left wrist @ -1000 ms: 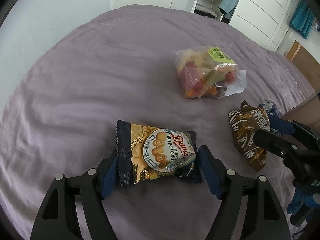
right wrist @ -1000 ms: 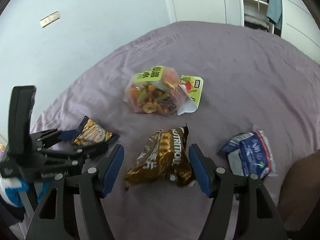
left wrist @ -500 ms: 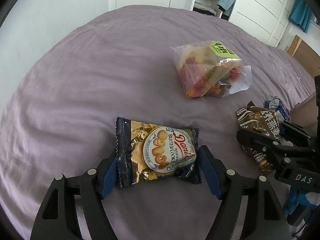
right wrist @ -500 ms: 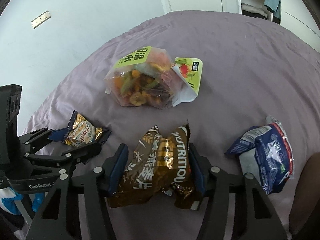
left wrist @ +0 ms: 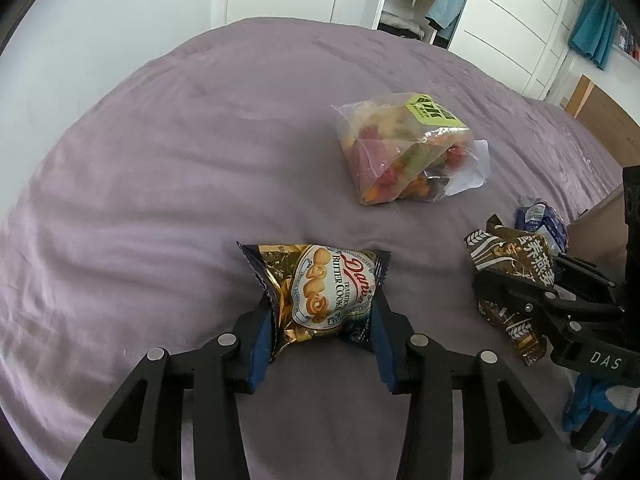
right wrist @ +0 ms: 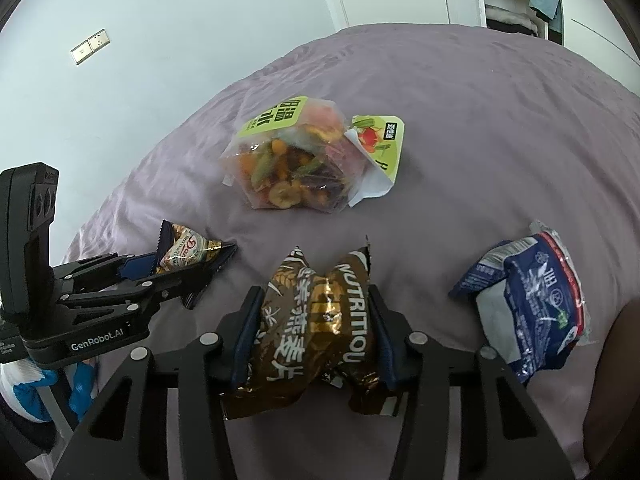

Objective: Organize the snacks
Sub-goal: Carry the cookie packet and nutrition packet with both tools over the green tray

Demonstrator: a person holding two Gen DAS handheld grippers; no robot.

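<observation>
On the bed (right wrist: 460,120), the mixed-snack bag (right wrist: 296,168) lies behind the cookie packet (right wrist: 188,250), oat packet (right wrist: 316,328) and rightmost pouch (right wrist: 532,300).

Cookie packet (left wrist: 320,288) between left gripper (left wrist: 320,332) pads: gold foil, dark navy ends, white oval, red script.
Oat packet (right wrist: 316,328) between right gripper (right wrist: 312,332) pads: brown, gold, white wheat motif.
Ahead: clear bag (right wrist: 288,164), orange-red-green pieces, lime label.
Right: blue-white packet (right wrist: 528,300).
Bedsheet (left wrist: 200,152): mauve.
Gripper pads (left wrist: 260,336): blue; arms black.
</observation>
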